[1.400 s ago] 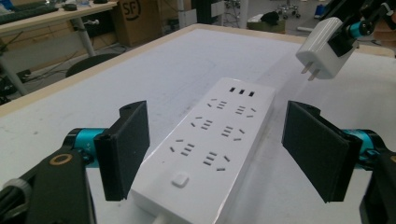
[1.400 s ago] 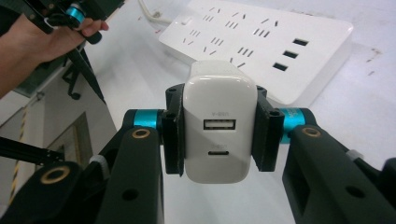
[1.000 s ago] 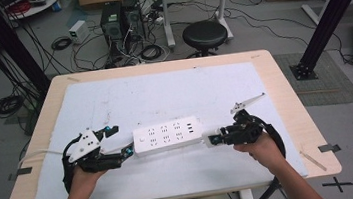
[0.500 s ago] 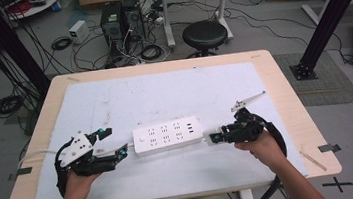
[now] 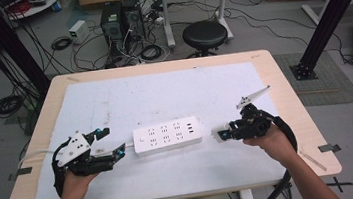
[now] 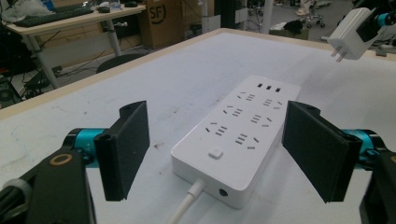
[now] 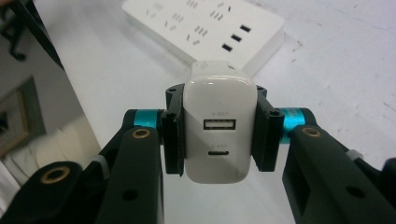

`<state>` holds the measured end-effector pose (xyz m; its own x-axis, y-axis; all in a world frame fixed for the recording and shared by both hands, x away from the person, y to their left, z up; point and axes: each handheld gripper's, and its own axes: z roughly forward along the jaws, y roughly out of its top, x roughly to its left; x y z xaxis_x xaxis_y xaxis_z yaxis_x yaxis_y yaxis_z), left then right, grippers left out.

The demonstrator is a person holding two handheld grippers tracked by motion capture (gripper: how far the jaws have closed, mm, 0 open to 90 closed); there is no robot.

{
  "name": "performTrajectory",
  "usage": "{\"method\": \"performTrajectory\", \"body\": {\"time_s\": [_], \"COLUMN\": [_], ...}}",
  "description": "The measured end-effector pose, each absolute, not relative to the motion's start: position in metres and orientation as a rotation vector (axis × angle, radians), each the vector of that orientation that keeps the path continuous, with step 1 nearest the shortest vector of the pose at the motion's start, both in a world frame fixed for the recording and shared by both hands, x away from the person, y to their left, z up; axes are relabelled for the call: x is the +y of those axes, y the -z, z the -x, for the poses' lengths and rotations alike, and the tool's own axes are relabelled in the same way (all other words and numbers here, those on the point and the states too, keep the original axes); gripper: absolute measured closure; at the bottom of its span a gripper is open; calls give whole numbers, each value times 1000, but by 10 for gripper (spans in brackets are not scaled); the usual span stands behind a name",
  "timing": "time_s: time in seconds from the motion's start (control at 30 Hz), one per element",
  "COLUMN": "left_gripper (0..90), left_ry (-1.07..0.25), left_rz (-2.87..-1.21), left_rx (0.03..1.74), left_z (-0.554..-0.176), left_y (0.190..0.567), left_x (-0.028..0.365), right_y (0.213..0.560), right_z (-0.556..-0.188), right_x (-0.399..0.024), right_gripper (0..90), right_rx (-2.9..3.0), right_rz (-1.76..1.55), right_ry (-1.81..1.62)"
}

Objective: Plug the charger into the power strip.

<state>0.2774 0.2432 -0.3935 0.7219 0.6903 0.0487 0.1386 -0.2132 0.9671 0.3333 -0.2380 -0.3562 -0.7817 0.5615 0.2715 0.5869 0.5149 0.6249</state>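
Charger (image 7: 218, 126), white, with two ports on its rear face, sat clamped between the pads of the right gripper (image 5: 221, 134), held above the table (image 5: 283, 82) toward its right edge, prongs (image 6: 337, 54) pointing toward the power strip (image 5: 167, 135). Lay flat near the middle of the near half of the table, that strip, long side parallel to the near edge, sockets up, switch (image 6: 215, 153) and cable (image 6: 187, 205) at its left end. Seen apart from the strip, the charger: a clear gap between the prongs and the strip's right end, so not yet plugged in. Stood released, the left gripper (image 5: 111, 144), jaws wide, just off the strip's left end, pads (image 6: 126, 149) to either side of that end without touching it. Judged roughly at the midpoint of the work: charger picked up and brought near, strip lying square and reachable. Left to do, by this reading: steadying the strip with the left gripper, tipping the prongs down over a matching socket, pressing the charger home, then letting go.
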Motion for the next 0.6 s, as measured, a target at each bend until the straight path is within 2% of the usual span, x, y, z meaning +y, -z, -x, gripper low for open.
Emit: {"method": "performTrajectory", "body": {"time_s": [0.6], "left_gripper": [235], "left_ry": [-593], "left_rz": [-1737], "left_rx": [672], "left_z": [-275], "left_y": [393], "left_x": [247], "right_y": [338], "right_z": [-333], "right_x": [-234], "right_gripper": [635], "right_rx": [-2955], "right_rz": [866], "right_ry": [834]}}
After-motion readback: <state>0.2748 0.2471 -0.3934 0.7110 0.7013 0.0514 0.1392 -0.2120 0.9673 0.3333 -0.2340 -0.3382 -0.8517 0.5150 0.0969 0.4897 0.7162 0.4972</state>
